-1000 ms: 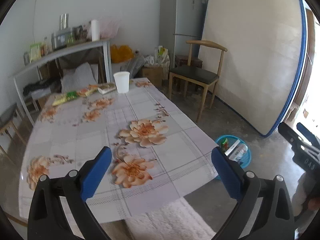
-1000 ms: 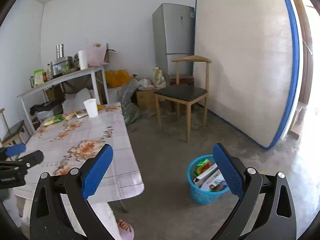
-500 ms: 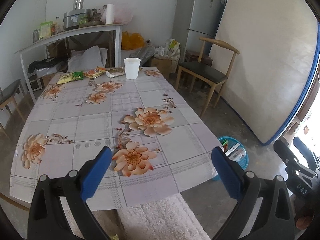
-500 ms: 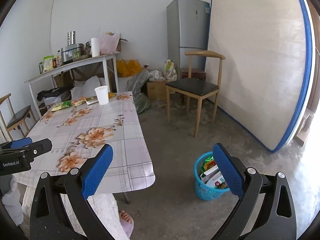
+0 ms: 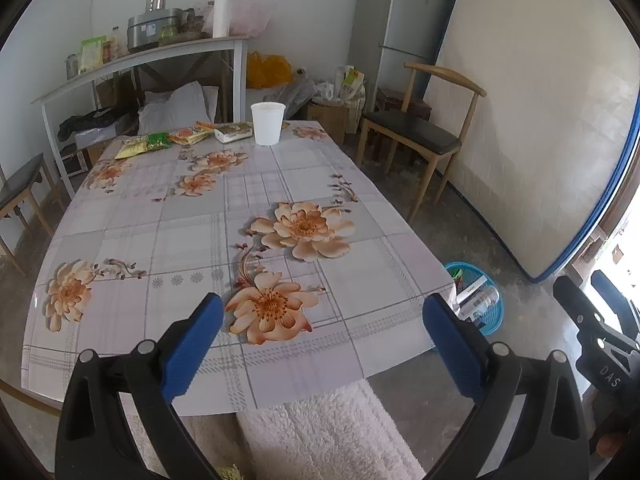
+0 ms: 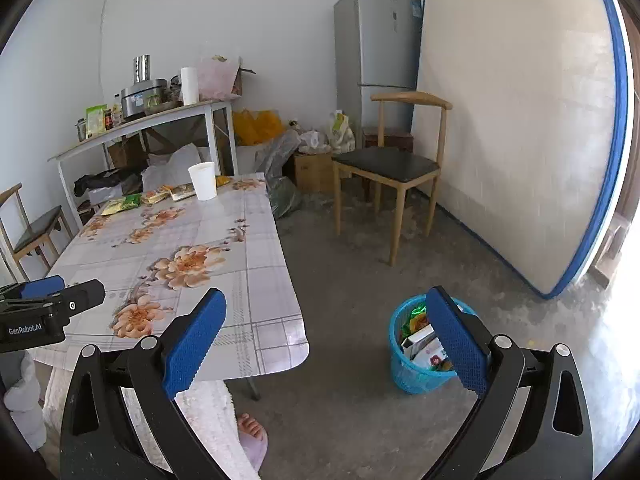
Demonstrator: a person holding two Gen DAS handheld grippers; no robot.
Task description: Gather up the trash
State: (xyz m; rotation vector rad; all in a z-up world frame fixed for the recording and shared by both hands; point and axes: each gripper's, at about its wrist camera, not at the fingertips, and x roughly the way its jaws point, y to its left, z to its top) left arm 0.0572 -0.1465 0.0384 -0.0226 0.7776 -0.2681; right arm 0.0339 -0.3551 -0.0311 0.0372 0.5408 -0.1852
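Note:
A white paper cup (image 5: 267,123) stands at the far end of the flowered table (image 5: 192,236). Beside it lie several snack wrappers (image 5: 188,136). The cup also shows in the right wrist view (image 6: 203,181), with the wrappers (image 6: 156,196) to its left. A blue trash basket (image 6: 424,348) holding packaging stands on the floor right of the table; it also shows in the left wrist view (image 5: 476,300). My left gripper (image 5: 320,340) is open and empty over the table's near edge. My right gripper (image 6: 324,340) is open and empty above the floor, near the basket.
A wooden chair (image 6: 396,168) stands beyond the table by a fridge (image 6: 376,64) and a leaning mattress (image 6: 516,128). A cluttered shelf table (image 6: 152,120) lines the back wall. Another chair (image 6: 32,228) is at the left. A fluffy white garment (image 5: 320,432) lies below the grippers.
Both grippers have risen and drawn back a little, so the table and basket sit lower in view. Both stay open and empty.

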